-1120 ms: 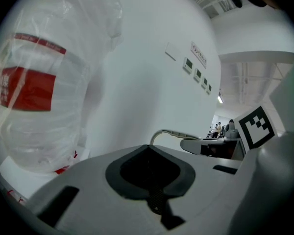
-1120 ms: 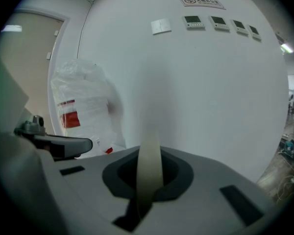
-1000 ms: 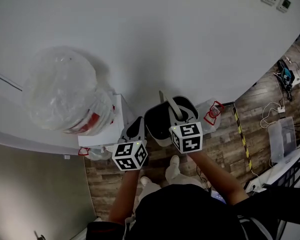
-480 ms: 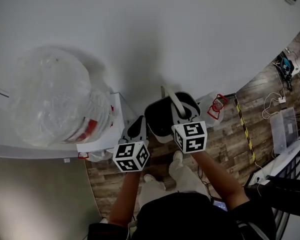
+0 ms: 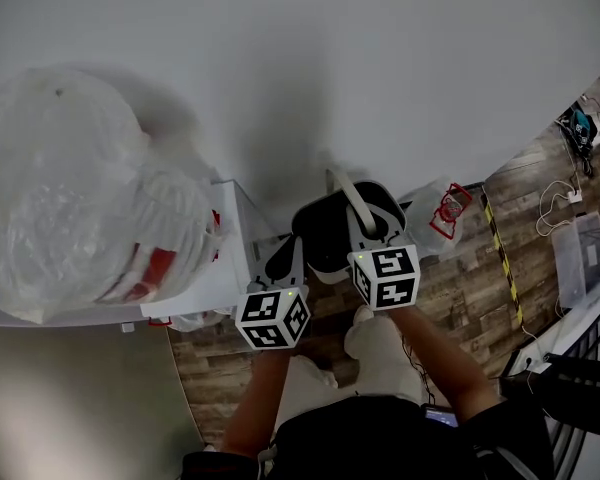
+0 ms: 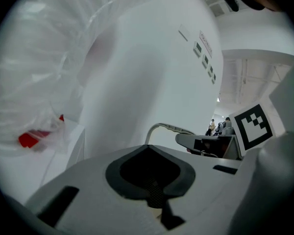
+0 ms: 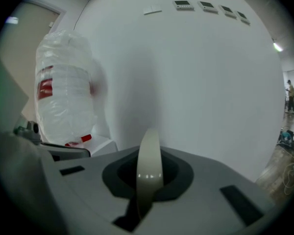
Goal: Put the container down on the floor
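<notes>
Observed: a person stands facing a white wall [image 5: 330, 68], a claw in each hand.

Right claw [image 5: 368, 233]: closed on the pale handle [image 7: 149, 155] of the container [image 5: 325, 236]. The handle strip runs upright between the two jaws, which press on it from either side.

Left claw [image 5: 283, 256]: jaws together. Nothing can be made out between them in the left gripper view. In the head view the claw sits just beside the container's left rim; contact with the rim cannot be confirmed.

Container: a dark, round, open-topped vessel hanging from its handle under the right claw. It is close to the foot of the wall and above the wooden floor [image 5: 460, 288]. Whether its base touches the floor cannot be told, as the body of the container hides it.

Surroundings: immediately to the container's left stands a white water dispenser [image 5: 215, 278] carrying a large bottle [image 5: 70, 198] wrapped in clear plastic with red markings. To the container's right a clear plastic bag [image 5: 442, 213] with red print lies against the wall. Further right a strip of yellow-and-black tape [image 5: 498, 253] runs along the floor.
</notes>
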